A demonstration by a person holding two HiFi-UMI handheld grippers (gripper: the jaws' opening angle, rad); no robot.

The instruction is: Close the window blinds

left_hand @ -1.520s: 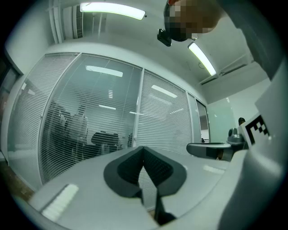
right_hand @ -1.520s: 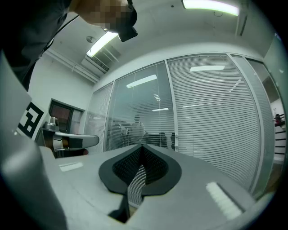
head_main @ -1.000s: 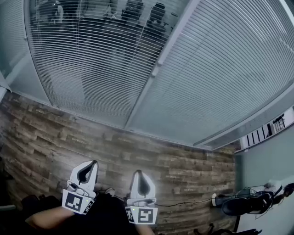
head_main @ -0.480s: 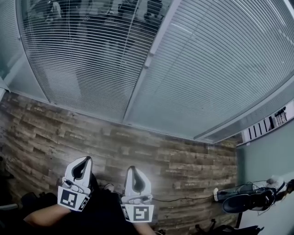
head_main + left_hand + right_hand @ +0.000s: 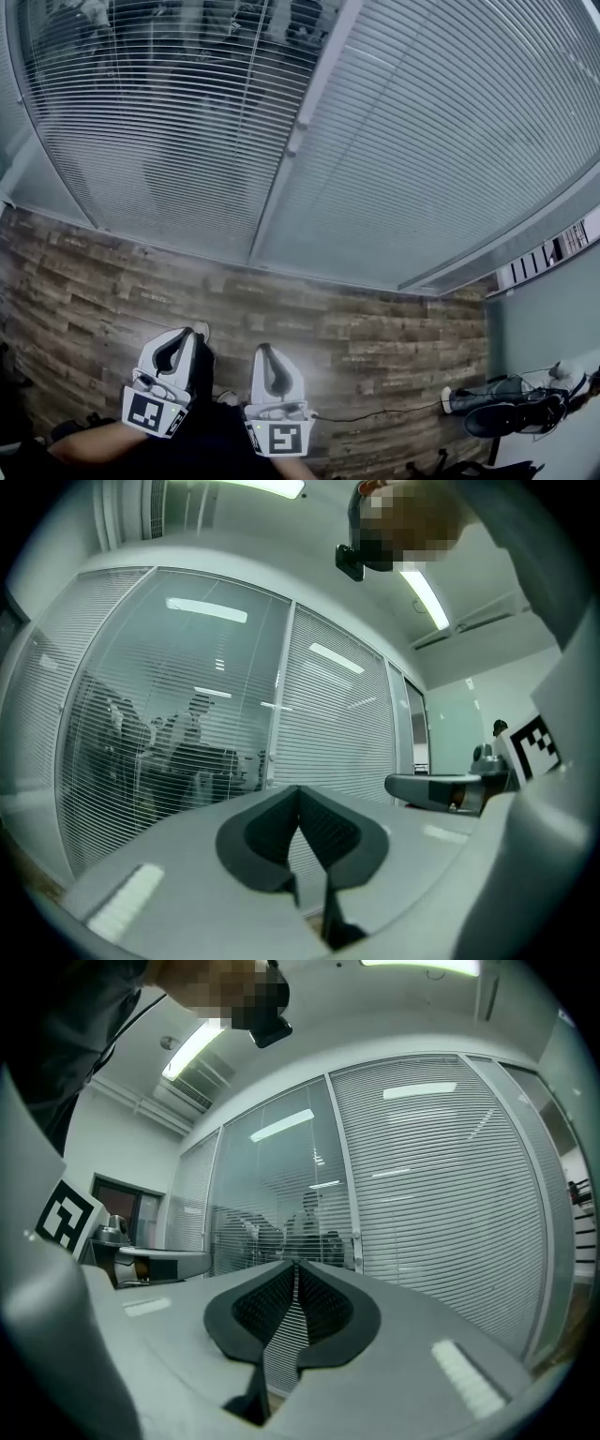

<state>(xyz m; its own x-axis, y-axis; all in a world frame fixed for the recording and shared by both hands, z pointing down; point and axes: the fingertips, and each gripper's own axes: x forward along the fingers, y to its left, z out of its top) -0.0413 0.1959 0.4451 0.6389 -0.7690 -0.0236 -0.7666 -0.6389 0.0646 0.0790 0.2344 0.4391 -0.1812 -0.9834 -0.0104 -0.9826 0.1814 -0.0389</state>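
The left gripper [image 5: 300,789] has its jaws closed on nothing, and the right gripper [image 5: 295,1265] has jaws just starting to open, with nothing between them either. The window blinds [image 5: 441,141] hang straight ahead, apart from both grippers. You can see through them on the left side, while the right side looks shut.

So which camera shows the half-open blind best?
The head view: the half-open blind fills its upper left, slats distinct. The left gripper view shows it smaller, at left; the right gripper view, smaller, mid-frame.
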